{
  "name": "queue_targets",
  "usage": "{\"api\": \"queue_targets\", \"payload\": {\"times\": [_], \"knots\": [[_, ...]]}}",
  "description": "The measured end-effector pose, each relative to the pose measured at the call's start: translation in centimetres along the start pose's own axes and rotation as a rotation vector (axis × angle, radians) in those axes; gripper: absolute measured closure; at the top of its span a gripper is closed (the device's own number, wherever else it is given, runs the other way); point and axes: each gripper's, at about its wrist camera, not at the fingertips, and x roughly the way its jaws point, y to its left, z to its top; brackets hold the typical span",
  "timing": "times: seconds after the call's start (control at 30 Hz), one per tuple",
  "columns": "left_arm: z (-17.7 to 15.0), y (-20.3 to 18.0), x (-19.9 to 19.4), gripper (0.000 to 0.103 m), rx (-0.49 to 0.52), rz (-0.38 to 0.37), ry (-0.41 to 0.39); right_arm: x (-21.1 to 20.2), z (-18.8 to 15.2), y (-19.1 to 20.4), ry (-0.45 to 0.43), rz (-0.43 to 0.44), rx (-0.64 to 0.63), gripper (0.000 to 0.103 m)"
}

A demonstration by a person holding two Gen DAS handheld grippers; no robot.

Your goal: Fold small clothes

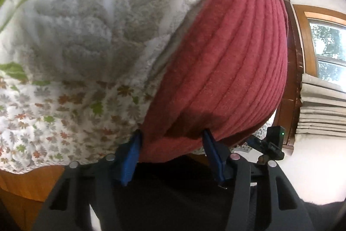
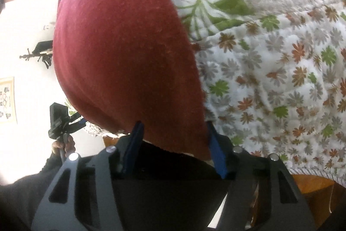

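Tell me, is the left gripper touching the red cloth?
Touching. In the left wrist view, the left gripper has its blue fingers spread wide, with the red cloth edge draped between them and lying against both.

Landmark: garment [image 1: 227,57]. Garment above quilt [image 1: 64,105], hanging before both cameras. Left gripper [image 1: 172,135] below garment's lower edge, cloth between fingers. Right gripper [image 2: 174,127] likewise under its edge. Window [image 1: 328,47] right of garment, folded stack [image 1: 322,109] beneath window.
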Motion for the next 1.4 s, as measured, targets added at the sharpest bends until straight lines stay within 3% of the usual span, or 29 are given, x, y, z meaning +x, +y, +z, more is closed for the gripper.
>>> {"api": "queue_targets", "payload": {"times": [0.03, 0.07, 0.13, 0.17, 0.3, 0.37, 0.4, 0.47, 0.53, 0.57, 0.6, 0.63, 0.73, 0.8, 0.97, 1.23, 1.4], "knots": [[0.1, -0.1, -0.1, 0.051, 0.003, -0.001, 0.001, 0.1, 0.0, 0.2, 0.007, -0.01, -0.011, 0.051], [0.0, -0.3, -0.2, 0.061, 0.016, 0.003, 0.006, 0.1, -0.2, 0.5, 0.017, -0.021, -0.024, 0.061], [-0.3, -0.1, -0.3, 0.079, 0.024, 0.013, 0.013, -0.9, -0.3, 0.4, 0.035, 0.013, -0.014, 0.091], [-0.6, 0.1, -0.6, 0.087, 0.024, 0.009, 0.014, -1.3, -0.4, 0.3, 0.042, 0.036, -0.006, 0.096], [-1.8, 0.8, -1.8, 0.092, 0.017, -0.036, -0.008, -2.3, -0.5, 0.1, 0.046, 0.07, -0.013, 0.096], [-1.9, 1.0, -2.0, 0.09, 0.011, -0.045, -0.014, -2.0, -0.3, 0.1, 0.042, 0.066, -0.012, 0.086], [-1.8, 1.1, -1.9, 0.08, 0.007, -0.039, -0.018, -1.4, -0.3, 0.6, 0.042, 0.065, -0.005, 0.072], [-1.6, 1.7, -1.5, 0.057, -0.037, -0.053, -0.026, -0.8, 0.1, 0.7, 0.048, 0.063, 0.01, 0.053], [-1.4, 1.7, -1.1, 0.056, -0.04, -0.063, -0.029, 0.3, 0.4, 0.9, 0.059, 0.044, 0.01, 0.059], [-1.2, 1.6, -0.9, 0.06, -0.034, -0.06, -0.03, 0.6, 0.3, 0.9, 0.064, 0.042, 0.018, 0.072], [-1.3, 1.4, -0.8, 0.08, -0.03, -0.049, -0.025, 0.6, 0.3, 0.6, 0.065, 0.037, 0.032, 0.093], [-1.3, 1.4, -0.8, 0.092, -0.028, -0.042, -0.017, 0.6, 0.2, 0.9, 0.066, 0.044, 0.04, 0.097], [-1.6, 0.9, -1.3, 0.097, -0.032, -0.054, -0.021, -1.0, -0.7, 0.7, 0.049, 0.083, 0.054, 0.097], [-2.0, 1.2, -2.3, 0.098, -0.055, -0.106, -0.042, -1.9, -1.0, 0.7, 0.036, 0.109, 0.059, 0.097], [-3.1, 1.0, -4.9, 0.098, -0.077, -0.212, -0.096, -6.6, -1.8, 0.9, -0.087, 0.232, 0.102, 0.098], [-3.9, 0.6, -11.3, 0.098, -0.164, -0.514, -0.299, -12.8, -0.9, 3.2, -0.247, 0.429, 0.112, 0.098], [-1.8, -0.6, -12.6, 0.098, -0.206, -0.638, -0.396, -14.7, 3.2, 4.8, -0.314, 0.516, 0.109, 0.098]]}}
